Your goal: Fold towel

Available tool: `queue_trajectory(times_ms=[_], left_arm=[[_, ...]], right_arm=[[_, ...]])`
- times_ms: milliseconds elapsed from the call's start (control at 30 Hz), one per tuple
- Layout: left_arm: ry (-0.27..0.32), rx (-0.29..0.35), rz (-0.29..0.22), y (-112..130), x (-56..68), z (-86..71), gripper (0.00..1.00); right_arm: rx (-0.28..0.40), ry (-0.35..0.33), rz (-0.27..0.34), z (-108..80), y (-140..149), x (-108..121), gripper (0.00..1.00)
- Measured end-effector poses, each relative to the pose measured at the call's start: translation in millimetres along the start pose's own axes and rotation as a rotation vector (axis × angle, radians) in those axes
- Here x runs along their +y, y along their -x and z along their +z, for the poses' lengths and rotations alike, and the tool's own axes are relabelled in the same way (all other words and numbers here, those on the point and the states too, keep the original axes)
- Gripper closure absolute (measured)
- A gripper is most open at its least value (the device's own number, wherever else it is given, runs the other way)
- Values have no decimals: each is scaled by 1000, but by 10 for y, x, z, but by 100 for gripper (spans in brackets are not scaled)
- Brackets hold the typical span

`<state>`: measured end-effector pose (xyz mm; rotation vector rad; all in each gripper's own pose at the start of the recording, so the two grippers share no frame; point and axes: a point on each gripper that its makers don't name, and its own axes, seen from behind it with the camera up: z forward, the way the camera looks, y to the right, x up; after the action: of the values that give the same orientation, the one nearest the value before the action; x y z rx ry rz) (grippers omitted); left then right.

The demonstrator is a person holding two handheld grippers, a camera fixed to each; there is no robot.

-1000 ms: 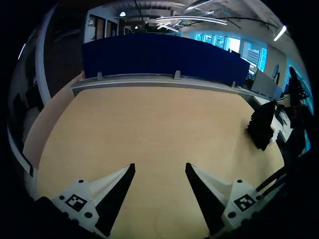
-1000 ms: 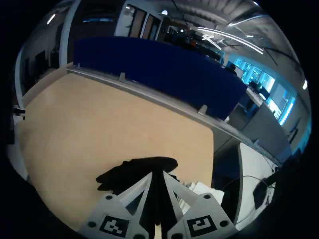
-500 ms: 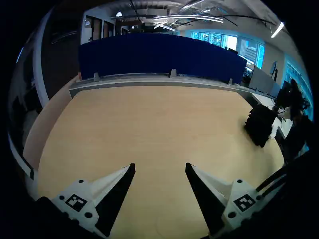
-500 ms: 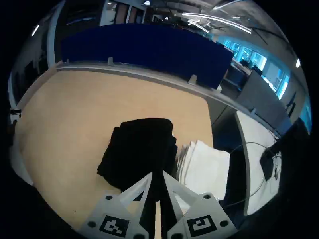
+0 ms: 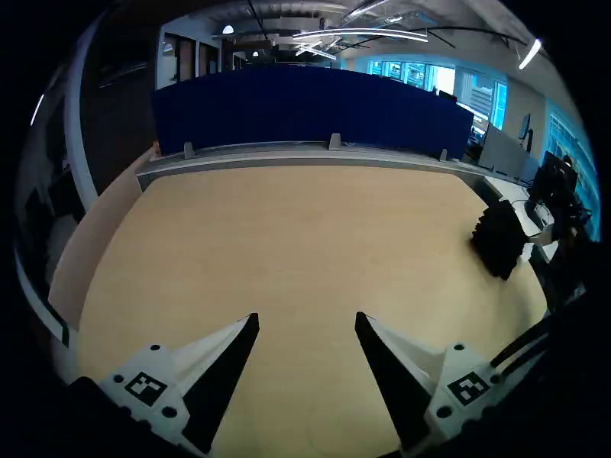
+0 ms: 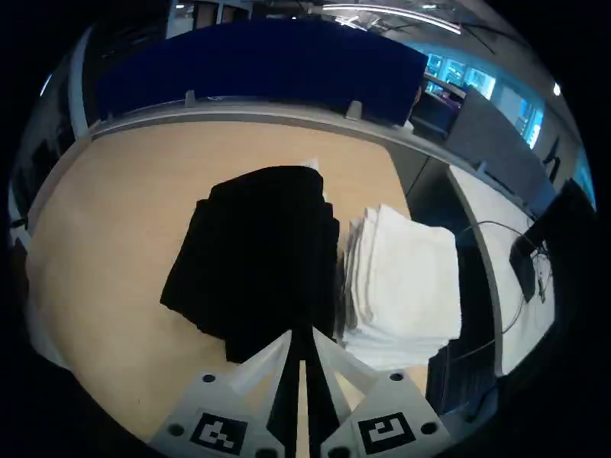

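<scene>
A stack of folded black towels (image 6: 252, 259) lies on the wooden table (image 6: 114, 229), with a stack of folded white towels (image 6: 401, 286) right beside it at the table's right edge. My right gripper (image 6: 302, 336) is shut, looking down on both stacks, its tips over the near edge of the black stack; nothing shows between its fingers. My left gripper (image 5: 305, 330) stands open above bare tabletop (image 5: 305, 229), holding nothing. From there the black towel stack (image 5: 500, 244) sits far off at the table's right edge.
A blue partition (image 5: 305, 107) on a grey rail (image 5: 305, 156) bounds the table's far side. To the right of the table stands a white desk (image 6: 496, 252) with cables and a dark monitor (image 6: 561, 221).
The right gripper's view has swung down and closer, so both towel stacks now show from above. The left gripper has barely shifted. Both jaws stand as before.
</scene>
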<state>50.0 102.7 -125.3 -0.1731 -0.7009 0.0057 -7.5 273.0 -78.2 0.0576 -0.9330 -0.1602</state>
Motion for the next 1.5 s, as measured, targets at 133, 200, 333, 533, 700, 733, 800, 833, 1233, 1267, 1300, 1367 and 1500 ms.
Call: queue_trajectory(times_ms=[133,200,333,533,700,733,800,833,1233,1267,1300,1367,1500], left_arm=[[-1,0,2,-4,2,-8,6],[-2,0,4,-9,6,-11,6],[0,-1,13,-13,27,-5,6],[3,0,20,-21,54,-4,6],[6,3,14,-24,55,-11,6],[6,3,14,-27,55,-13,7],[7,4,12,-31,54,-17,7],[7,4,13,-34,54,-20,6],[12,10,11,-42,61,-31,6],[12,10,10,-43,59,-31,6],[12,11,9,-44,57,-30,6],[12,13,7,-51,52,-31,7],[13,20,5,-68,34,-35,6]], right_arm=[[-18,-1,21,55,106,-11,96],[-25,3,31,85,151,-10,96],[-26,5,53,126,172,-15,96],[-16,10,63,124,153,-23,96],[21,20,65,85,85,-30,95],[27,22,66,75,71,-27,94],[40,27,67,54,42,-21,93],[42,29,67,43,38,-17,91],[62,58,78,-49,39,44,45],[66,59,80,-56,31,41,38],[72,60,83,-65,22,39,32],[79,58,86,-84,7,21,25],[91,56,93,-120,-21,-17,5]])
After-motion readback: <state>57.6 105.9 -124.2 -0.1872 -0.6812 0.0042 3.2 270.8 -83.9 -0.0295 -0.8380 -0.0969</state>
